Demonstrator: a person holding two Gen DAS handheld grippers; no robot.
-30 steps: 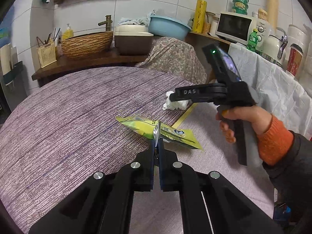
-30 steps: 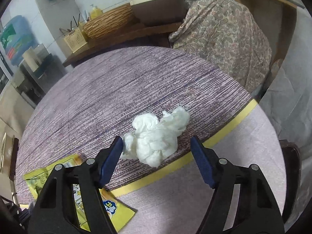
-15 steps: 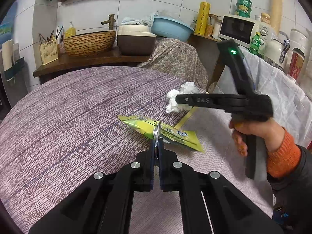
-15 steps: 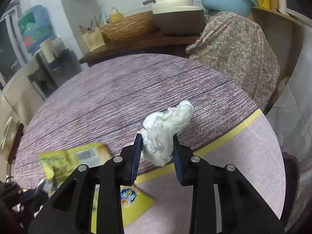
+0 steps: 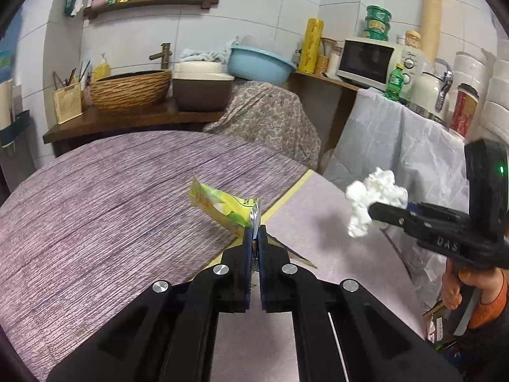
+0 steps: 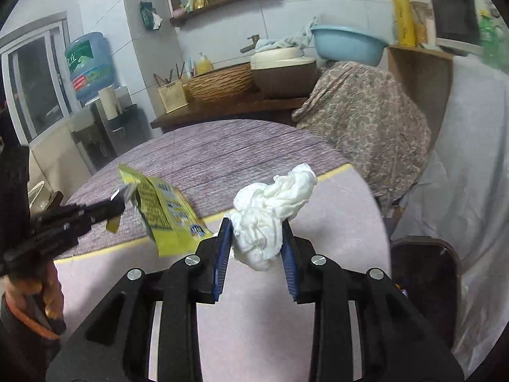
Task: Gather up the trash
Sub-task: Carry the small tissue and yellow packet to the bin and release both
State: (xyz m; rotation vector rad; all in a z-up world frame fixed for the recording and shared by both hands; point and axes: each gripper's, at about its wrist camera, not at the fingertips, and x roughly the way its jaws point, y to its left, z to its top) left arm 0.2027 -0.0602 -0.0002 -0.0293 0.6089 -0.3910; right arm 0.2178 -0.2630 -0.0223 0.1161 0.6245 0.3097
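Cluttered little kitchen behind everything, with a woven basket, a blue basin and a microwave along the back, and the round worktop in a purple cloth up front. The left gripper has its fingers pinched all the way together on the edge of a yellow snack wrapper, which hangs off them in the air above the worktop and looks a bit motion-blurred. That wrapper is thin, light, floppy film, probably slick too, so a tight pinch well in from the edge seems the safe place to hold it; a corner grip could slide out. The right gripper has its blue pads closed partway around a crumpled white tissue, squeezing the lower lump while the rest puffs out above. Tissue like that weighs next to nothing and squashes easily, so grabbing the fat middle of the wad is likely the best bet, since loose flaps could tear or pull free. Compared with a second ago, the wrapper was lying flat on the worktop with only its edge pinched, and now it is lifted clear. The tissue was sitting on the cloth between wide-open fingers; now it is clamped and carried up off the surface, out past the yellow tape line.
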